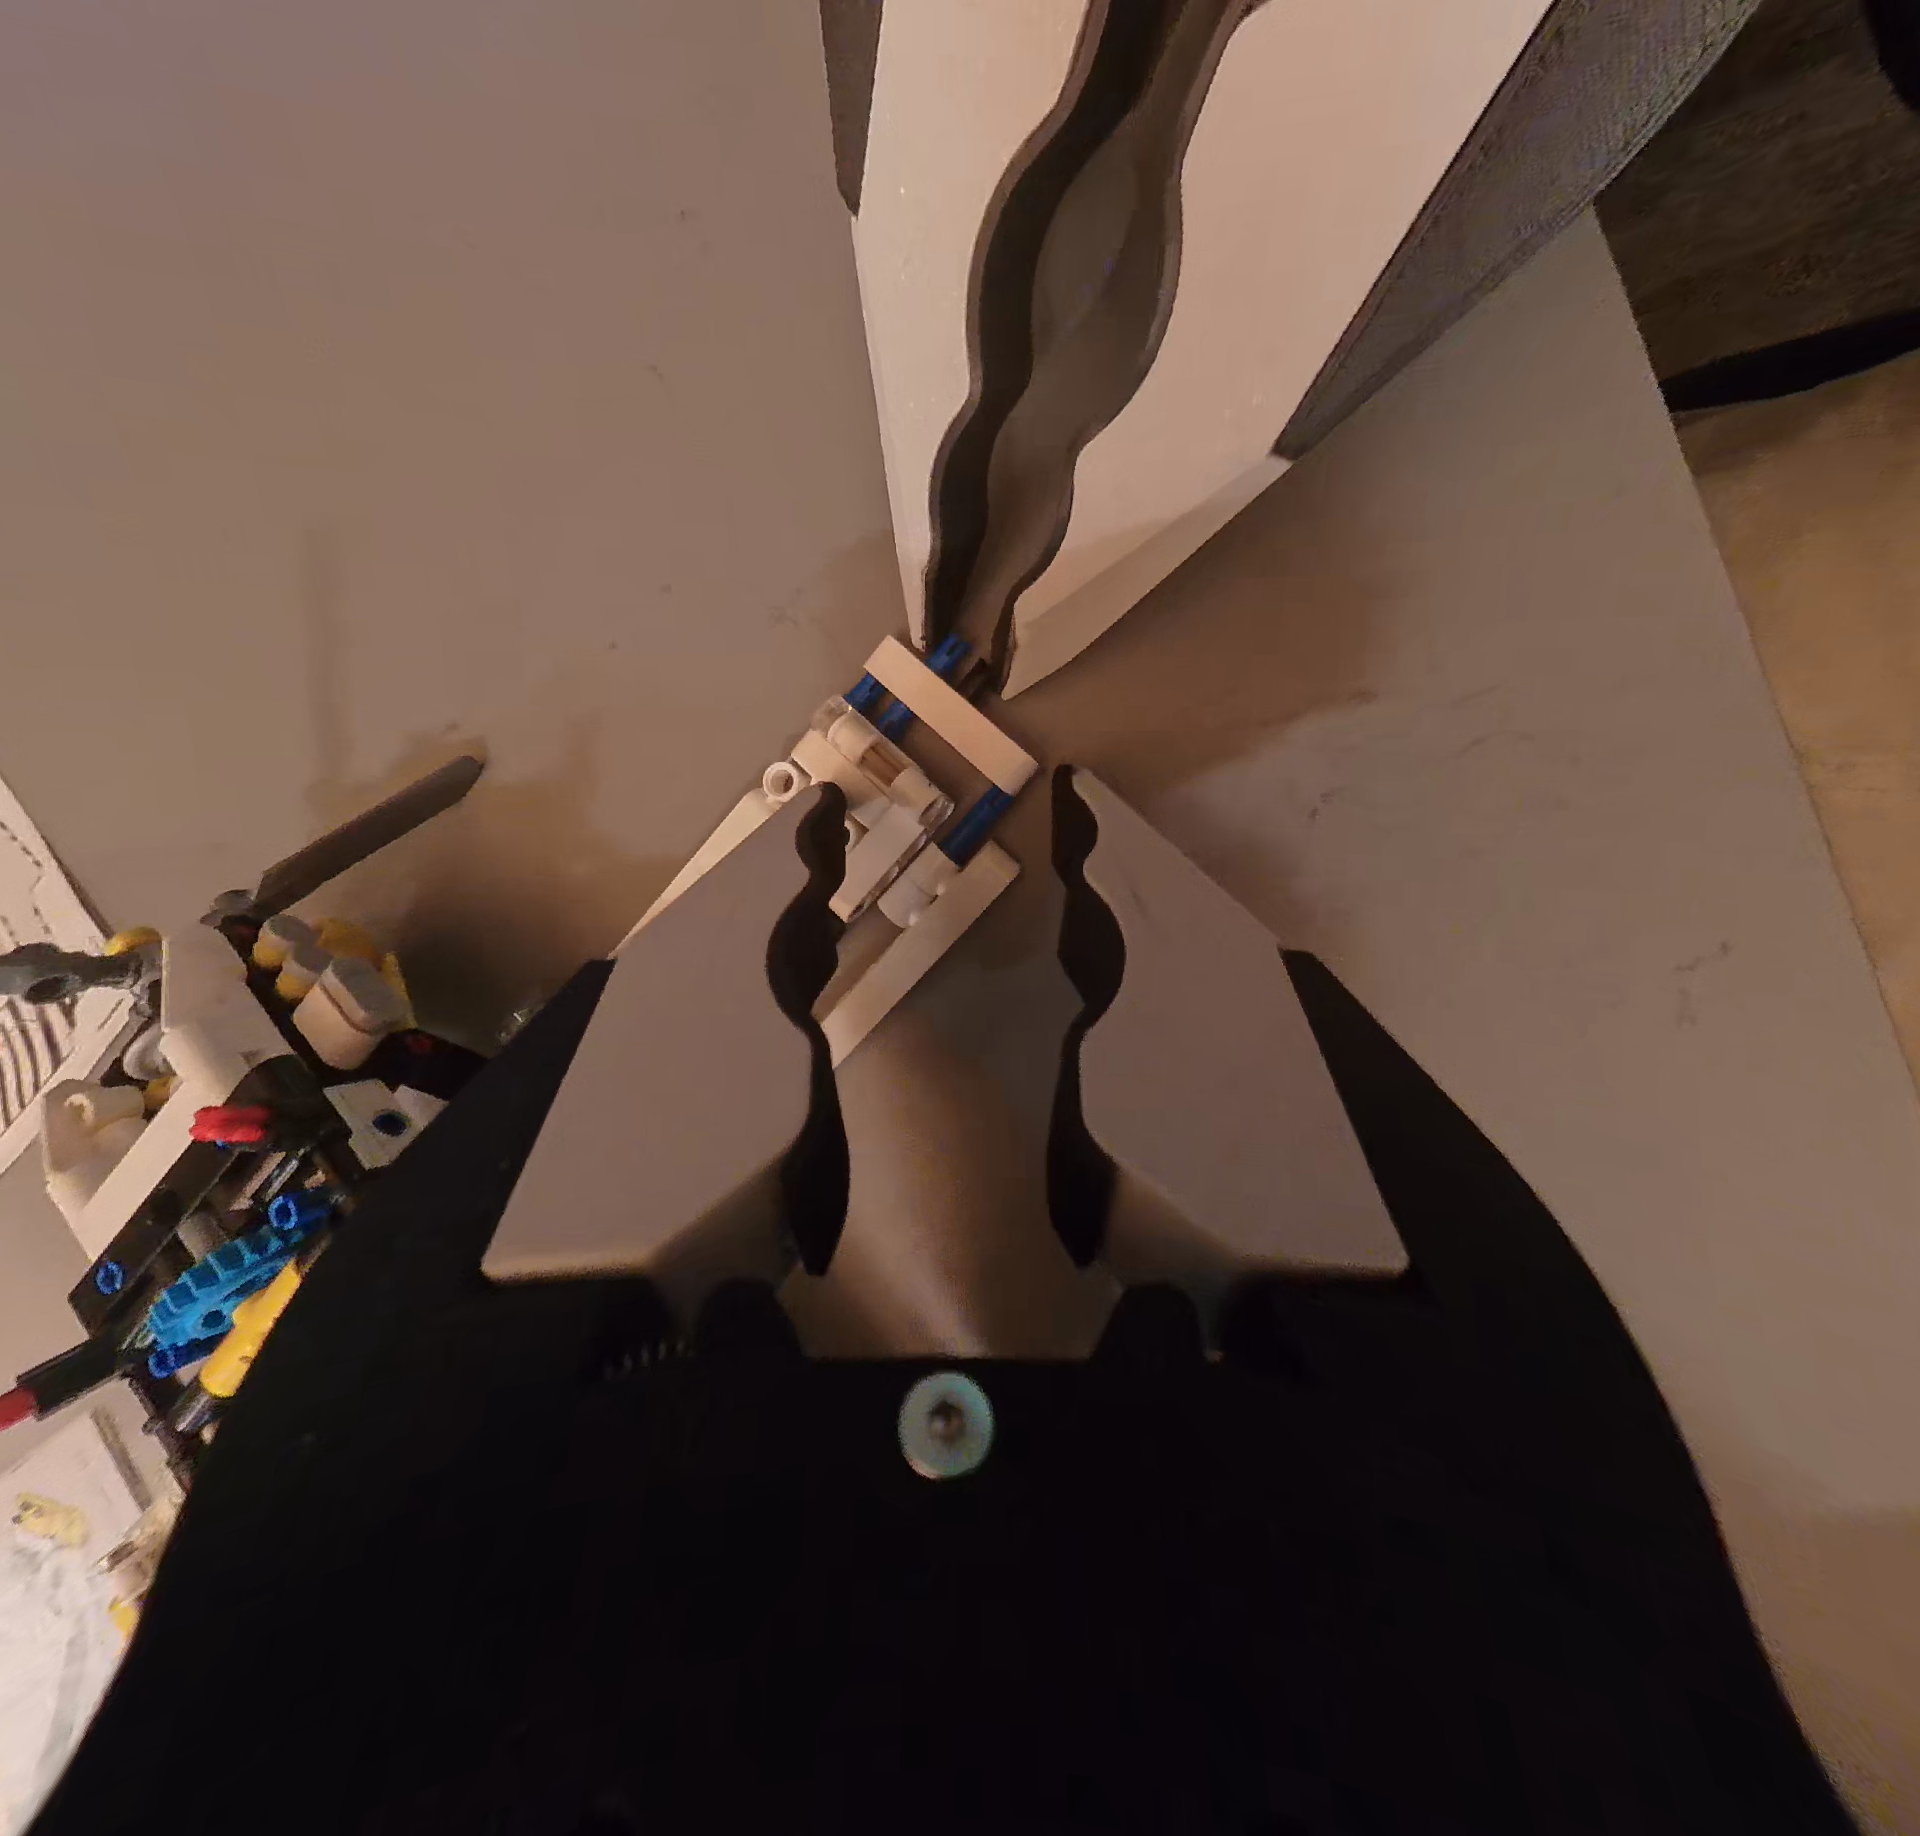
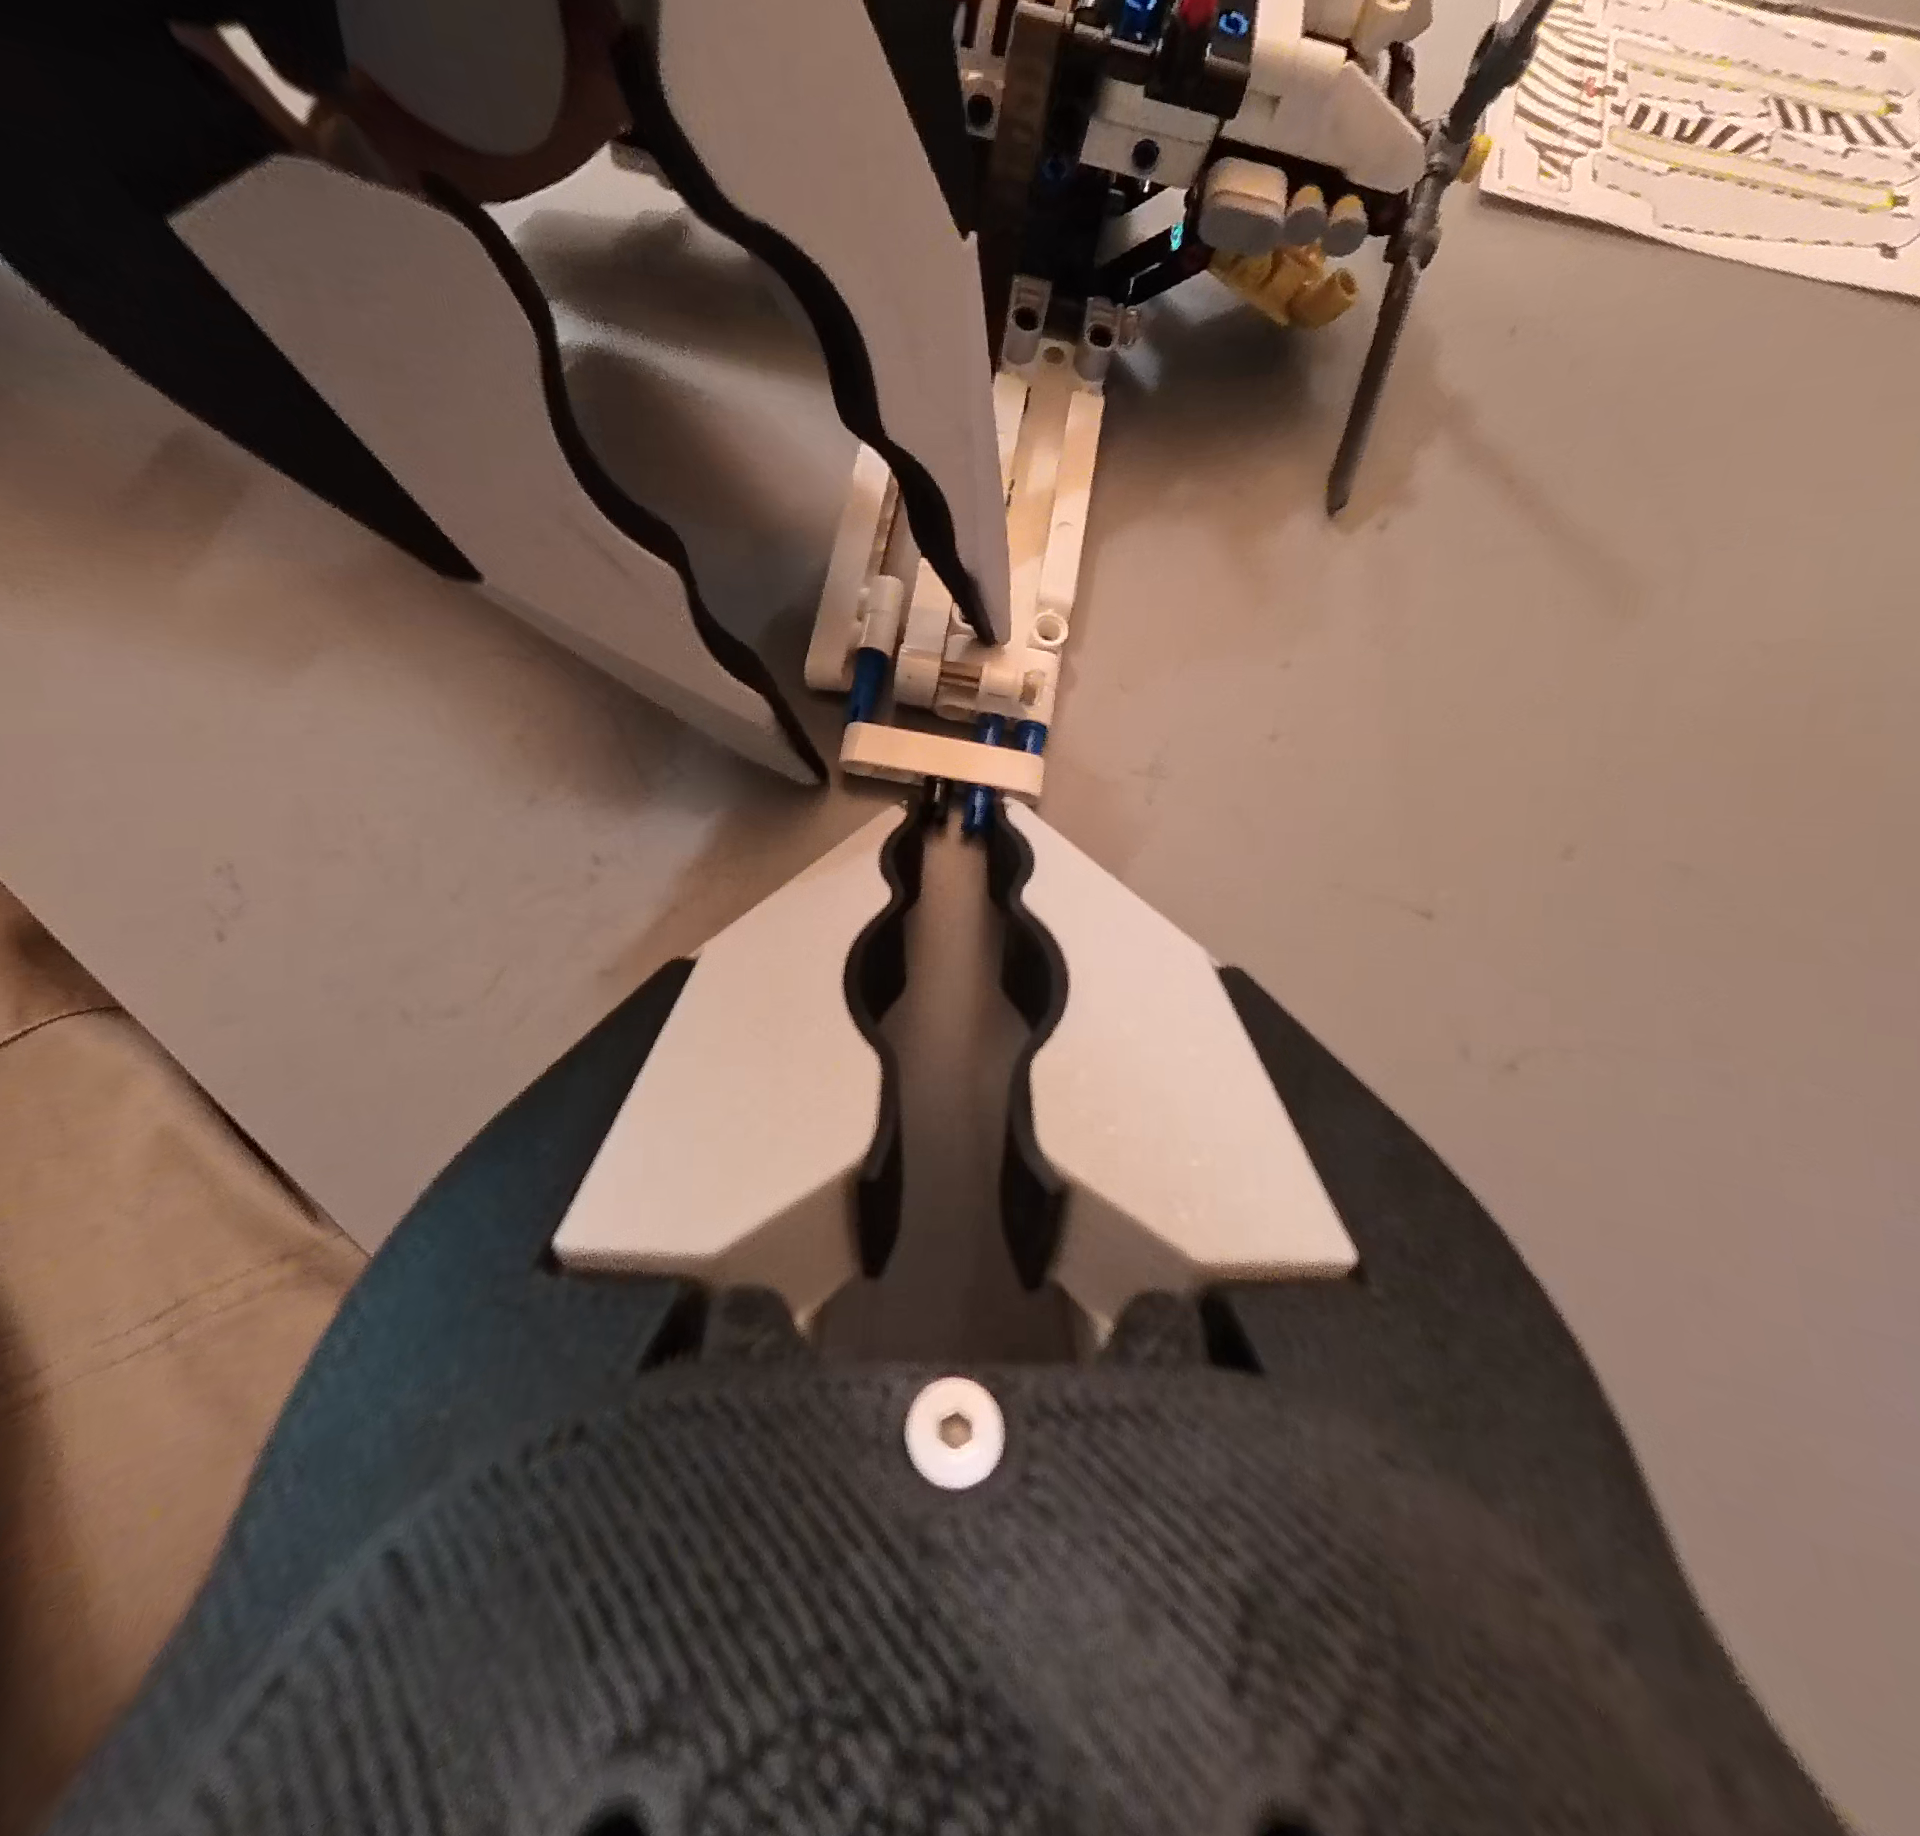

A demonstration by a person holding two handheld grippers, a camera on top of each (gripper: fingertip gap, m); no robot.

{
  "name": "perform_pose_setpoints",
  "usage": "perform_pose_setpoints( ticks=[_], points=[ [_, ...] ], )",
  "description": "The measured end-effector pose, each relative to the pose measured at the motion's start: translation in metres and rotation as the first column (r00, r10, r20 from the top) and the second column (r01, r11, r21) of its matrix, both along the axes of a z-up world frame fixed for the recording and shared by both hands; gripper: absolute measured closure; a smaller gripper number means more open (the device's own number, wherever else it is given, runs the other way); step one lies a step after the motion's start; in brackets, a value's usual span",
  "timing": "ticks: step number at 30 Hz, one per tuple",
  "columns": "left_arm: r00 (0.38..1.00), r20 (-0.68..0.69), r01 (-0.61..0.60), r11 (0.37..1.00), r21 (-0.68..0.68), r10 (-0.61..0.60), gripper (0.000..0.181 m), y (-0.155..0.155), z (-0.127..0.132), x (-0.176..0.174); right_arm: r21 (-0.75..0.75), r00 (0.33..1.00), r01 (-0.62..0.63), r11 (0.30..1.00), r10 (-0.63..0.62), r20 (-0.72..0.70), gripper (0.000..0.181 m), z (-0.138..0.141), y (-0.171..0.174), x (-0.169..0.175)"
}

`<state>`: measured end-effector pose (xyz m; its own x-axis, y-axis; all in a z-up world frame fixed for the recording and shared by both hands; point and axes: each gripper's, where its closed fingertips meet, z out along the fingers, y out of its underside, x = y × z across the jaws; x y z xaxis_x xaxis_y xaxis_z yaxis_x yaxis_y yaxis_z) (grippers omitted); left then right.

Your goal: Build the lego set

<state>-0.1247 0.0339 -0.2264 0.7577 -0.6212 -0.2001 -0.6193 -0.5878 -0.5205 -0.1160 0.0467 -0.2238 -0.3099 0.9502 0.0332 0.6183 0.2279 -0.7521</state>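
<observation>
Okay, left wrist view first. Shows left gripper [image 1: 945, 794] wide open, with one fingertip [image 1: 826, 799] down on white frame [image 1: 935, 908] and the other clear, just beside beam [image 1: 951, 716]. Shows right gripper [image 1: 966, 638] opposite, nipped onto blue pin [image 1: 945, 654] poking out of beam's far side. Puts frame flat on table [image 1: 416, 384], running back to model [image 1: 260, 1111] at lower left.

Looks like seating beam onto frame's pins.
- Brace frame with left fingertip.
- Push straight along pin axes, no twist.
- Close the gap evenly at both ends.
- Ease off once beam meets frame.

Hides near half of frame under left finger. Cuts model off behind gripper body and picture edge.

Right wrist view next. Confirms right gripper clamped on pin end, with a dark stub also between the tips; can't tell whether that is a second pin. Puts beam just ahead of the tips, with blue pins bridging an open gap to frame. Shows left gripper spread, far tip on frame and near tip beside beam's end.

Crops model top at upper edge and blocks part of it behind left finger. Catches grey blade [image 2: 1382, 363] and printed sheet [image 2: 1704, 103] on the right, sheet cut off at the edge. Blurs pin holes too much to judge alignment.
</observation>
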Motion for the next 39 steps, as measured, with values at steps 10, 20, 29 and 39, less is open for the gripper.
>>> perform_pose_setpoints(
  ticks=[10, 20, 29, 39],
  points=[
    [0.999, 0.016, -0.039, 0.999, 0.007, 0.038, 0.140, -0.001, 0.000, 0.000, 0.008, 1.000, -0.003, 1.000, 0.003, -0.005, 0.171, -0.001, 0.000, -0.001],
    [0.999, 0.024, -0.047, 0.999, 0.015, 0.047, 0.140, -0.001, 0.000, -0.001, 0.003, 1.000, -0.010, 1.000, 0.010, -0.004, 0.171, -0.002, -0.001, -0.001],
    [0.956, 0.210, -0.194, 0.978, -0.077, 0.206, 0.123, 0.002, 0.002, 0.008, 0.007, 1.000, -0.009, 1.000, 0.009, -0.005, 0.171, -0.002, -0.001, -0.002],
    [0.942, 0.113, -0.318, 0.948, 0.009, 0.315, 0.144, 0.007, -0.001, -0.001, -0.006, 1.000, -0.024, 1.000, 0.024, 0.001, 0.170, -0.002, -0.001, -0.002]
  ],
)
